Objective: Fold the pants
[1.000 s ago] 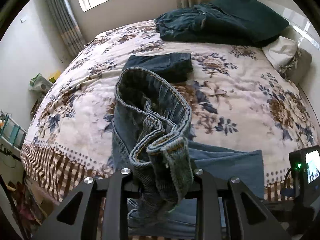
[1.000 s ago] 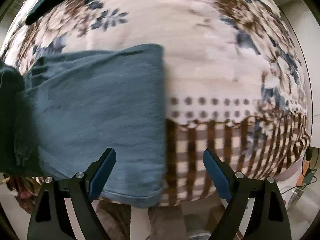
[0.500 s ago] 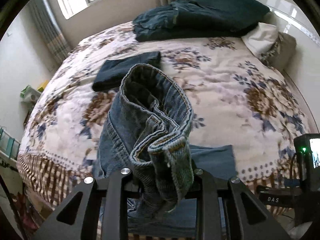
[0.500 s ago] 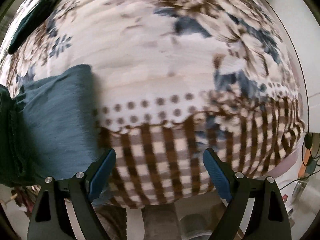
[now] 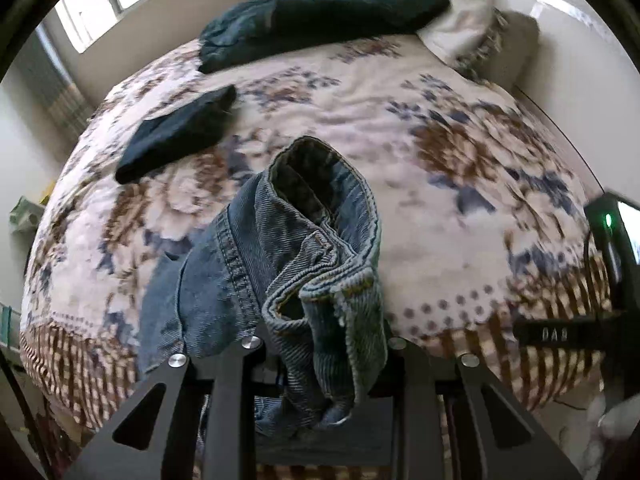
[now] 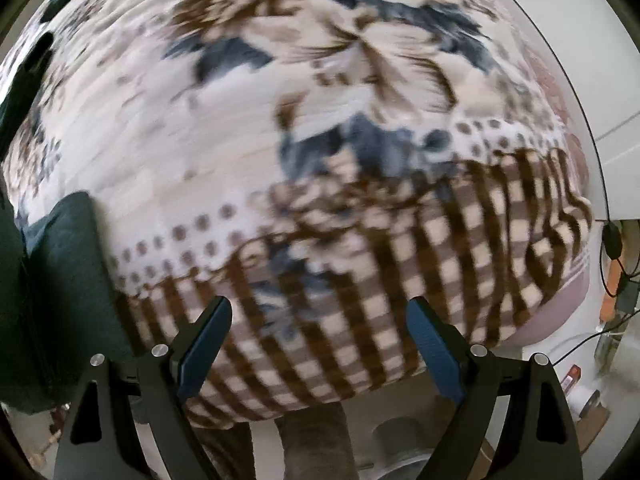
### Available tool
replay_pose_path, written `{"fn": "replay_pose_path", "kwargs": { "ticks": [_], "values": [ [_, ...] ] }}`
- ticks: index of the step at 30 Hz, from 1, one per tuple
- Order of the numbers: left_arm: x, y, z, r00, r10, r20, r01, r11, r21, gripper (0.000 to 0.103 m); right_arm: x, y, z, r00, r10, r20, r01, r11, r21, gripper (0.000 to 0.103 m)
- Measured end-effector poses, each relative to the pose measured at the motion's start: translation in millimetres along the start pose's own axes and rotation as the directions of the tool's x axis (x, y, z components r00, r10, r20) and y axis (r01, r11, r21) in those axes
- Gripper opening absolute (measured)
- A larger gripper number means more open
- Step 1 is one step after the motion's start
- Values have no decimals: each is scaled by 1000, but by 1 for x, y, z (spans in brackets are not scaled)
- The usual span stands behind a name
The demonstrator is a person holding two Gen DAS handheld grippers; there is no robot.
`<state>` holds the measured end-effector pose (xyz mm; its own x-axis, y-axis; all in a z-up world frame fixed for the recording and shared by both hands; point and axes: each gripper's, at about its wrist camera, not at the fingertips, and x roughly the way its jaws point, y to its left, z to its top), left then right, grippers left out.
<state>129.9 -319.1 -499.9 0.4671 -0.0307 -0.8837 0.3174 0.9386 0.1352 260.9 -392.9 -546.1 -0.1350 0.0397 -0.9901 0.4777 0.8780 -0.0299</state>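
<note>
My left gripper (image 5: 320, 344) is shut on the bunched waistband of the blue jeans (image 5: 304, 248) and holds it up above the near edge of the floral bed (image 5: 360, 100). The rest of the jeans hangs down to the lower left. In the right wrist view the jeans (image 6: 60, 280) show as a dark blue fold at the left edge. My right gripper (image 6: 320, 344) is open and empty over the checked border of the bedspread (image 6: 360, 280). Its body also shows at the right edge of the left wrist view (image 5: 612, 260).
A dark folded garment (image 5: 176, 132) lies on the bed at the far left. A dark green quilt and pillow (image 5: 328, 4) and a pale cushion (image 5: 460, 32) sit at the head. Cables and small items (image 6: 616, 280) lie by the wall on the right.
Both grippers have swung to the right along the bed's edge. The jeans have slid from under the right gripper to the far left of its view. The left gripper keeps its hold.
</note>
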Motion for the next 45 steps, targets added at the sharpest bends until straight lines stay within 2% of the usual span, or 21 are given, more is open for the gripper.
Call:
{"fn": "replay_pose_path", "kwargs": {
  "ticks": [9,16,18,20,21,22,23,24,27,29,33,34,36,37,39,40,41,42,43,44,45],
  "values": [
    [20,-59,-20,998,-48,-40,53,990,131,22,4,-53,11,1000,-17,-5,17,997,69,91],
    [37,-72,-23,995,-43,-90,55,990,132,24,15,-86,16,999,-36,-21,38,995,95,91],
    [36,-69,-20,990,-63,-124,75,993,92,30,15,-90,19,999,-27,-24,29,995,94,91],
    [29,-64,-17,984,-112,-142,120,991,53,45,12,-91,18,1000,0,-14,1,995,99,91],
    [21,-60,-15,978,-146,-146,152,988,34,49,10,-89,17,1000,20,-6,-19,994,104,91],
    [14,-58,-14,977,-162,-142,167,986,29,61,5,-90,18,999,53,4,-53,992,110,91],
    [5,-54,-12,976,-176,-128,180,983,21,79,-3,-89,20,995,95,17,-96,989,116,91],
    [-6,-46,-9,977,-183,-107,185,983,8,85,-8,-94,23,991,132,27,-134,984,121,91],
    [-27,-12,-4,980,-184,-77,179,981,-69,88,-23,-96,34,954,299,35,-301,946,120,91],
    [-30,23,-1,984,-158,-84,144,978,-153,88,-25,-88,44,907,421,9,-420,903,94,91],
    [-6,112,-9,989,-40,-143,-5,953,-302,88,-7,-64,56,821,566,-77,-562,824,69,91],
    [3,130,-14,986,-16,-168,-40,946,-321,88,4,-60,62,811,576,-103,-572,817,68,91],
    [22,167,-24,977,24,-213,-102,925,-366,88,28,-57,60,819,552,-156,-548,833,73,91],
    [29,179,-28,973,39,-226,-124,919,-374,88,39,-56,55,814,552,-184,-547,833,82,91],
    [45,200,-36,966,39,-255,-139,912,-386,88,52,-63,48,816,547,-186,-539,837,96,91],
    [51,206,-37,965,34,-261,-138,911,-389,88,52,-74,49,819,551,-159,-542,835,99,86],
    [55,210,-37,963,30,-267,-136,911,-390,88,53,-82,50,813,565,-144,-554,825,112,61],
    [60,213,-37,964,17,-266,-125,911,-394,88,51,-90,46,808,573,-138,-560,819,123,52],
    [63,214,-34,965,6,-262,-113,910,-398,88,45,-99,45,818,561,-126,-550,828,113,42],
    [68,215,-32,966,-13,-259,-97,908,-408,88,34,-107,43,846,522,-107,-517,853,70,33],
    [71,217,-29,966,-35,-257,-78,905,-418,88,23,-112,38,872,482,-85,-482,876,27,30]
  ]
}}
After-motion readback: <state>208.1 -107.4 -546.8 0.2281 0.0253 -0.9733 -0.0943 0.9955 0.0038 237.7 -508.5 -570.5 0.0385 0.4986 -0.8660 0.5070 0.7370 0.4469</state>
